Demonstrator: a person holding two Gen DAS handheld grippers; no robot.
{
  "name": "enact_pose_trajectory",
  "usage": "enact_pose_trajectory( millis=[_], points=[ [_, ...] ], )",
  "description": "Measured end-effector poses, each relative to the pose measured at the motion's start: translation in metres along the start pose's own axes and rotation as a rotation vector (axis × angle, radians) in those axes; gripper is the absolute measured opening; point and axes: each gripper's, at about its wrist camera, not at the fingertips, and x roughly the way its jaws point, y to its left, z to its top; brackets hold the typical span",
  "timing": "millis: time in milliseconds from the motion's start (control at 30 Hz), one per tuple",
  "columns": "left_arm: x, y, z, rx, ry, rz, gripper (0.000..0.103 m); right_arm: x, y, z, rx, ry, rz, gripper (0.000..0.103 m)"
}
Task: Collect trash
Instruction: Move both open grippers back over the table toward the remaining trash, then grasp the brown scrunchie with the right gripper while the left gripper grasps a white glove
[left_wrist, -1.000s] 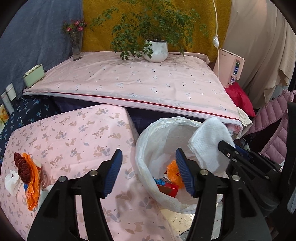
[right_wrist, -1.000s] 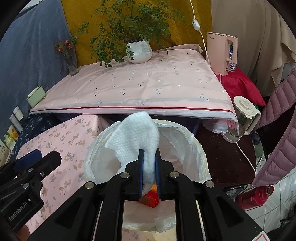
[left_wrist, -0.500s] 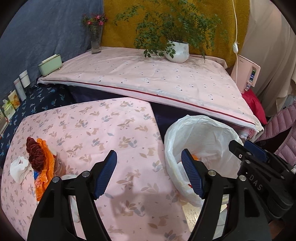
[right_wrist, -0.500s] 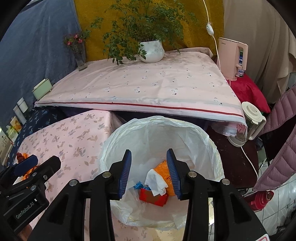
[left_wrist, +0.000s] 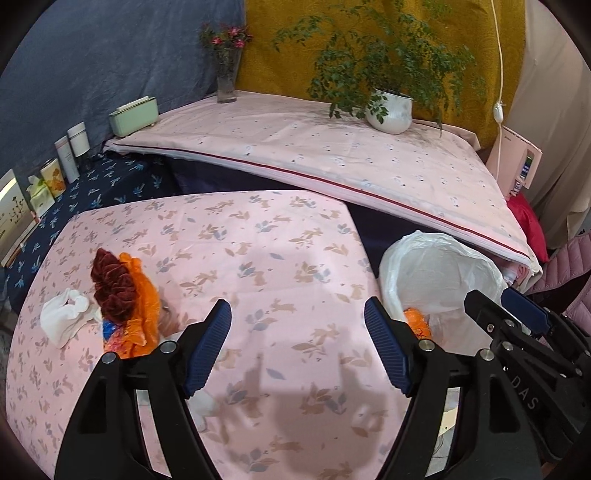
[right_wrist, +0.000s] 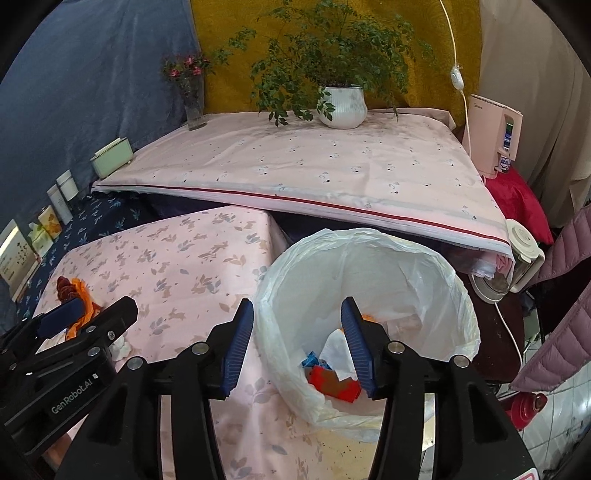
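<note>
Right wrist: left tongs (right_wrist: 74, 314) marked "GenRobot.AI"; right tongs (right_wrist: 297, 345) "DAS", perhaps cropped; both apart, empty.

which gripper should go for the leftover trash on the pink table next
Left, probably. The left gripper is open above the table, with the orange wrapper pile and white tissue just to its left. The right gripper is open at the rim of the trash bag, farther away.

A white-lined trash bin (right_wrist: 365, 295) stands right of the table, holding tissue and wrappers; orange wrappers (left_wrist: 138, 314) and crumpled tissue (left_wrist: 62, 315) lie far left.
</note>
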Motion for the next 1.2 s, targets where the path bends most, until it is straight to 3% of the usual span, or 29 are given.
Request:
enact_pose_trajectory(
  millis=[167, 533, 967, 1200],
  points=[
    [-0.003, 0.029, -0.005, -0.043, 0.006, 0.031, 0.071, -0.002, 0.028, -0.007, -0.032, 0.008, 0.03, 0.049],
    [-0.009, 0.111, -0.028, -0.167, 0.023, 0.128, 0.086, -0.003, 0.097, -0.027, -0.113, 0.033, 0.103, 0.056],
    [-0.006, 0.239, -0.051, -0.321, 0.057, 0.266, 0.086, 0.007, 0.171, -0.038, -0.176, 0.073, 0.183, 0.056],
    [0.007, 0.295, -0.057, -0.332, 0.081, 0.303, 0.086, 0.02, 0.219, -0.034, -0.235, 0.08, 0.219, 0.056]
  ],
)
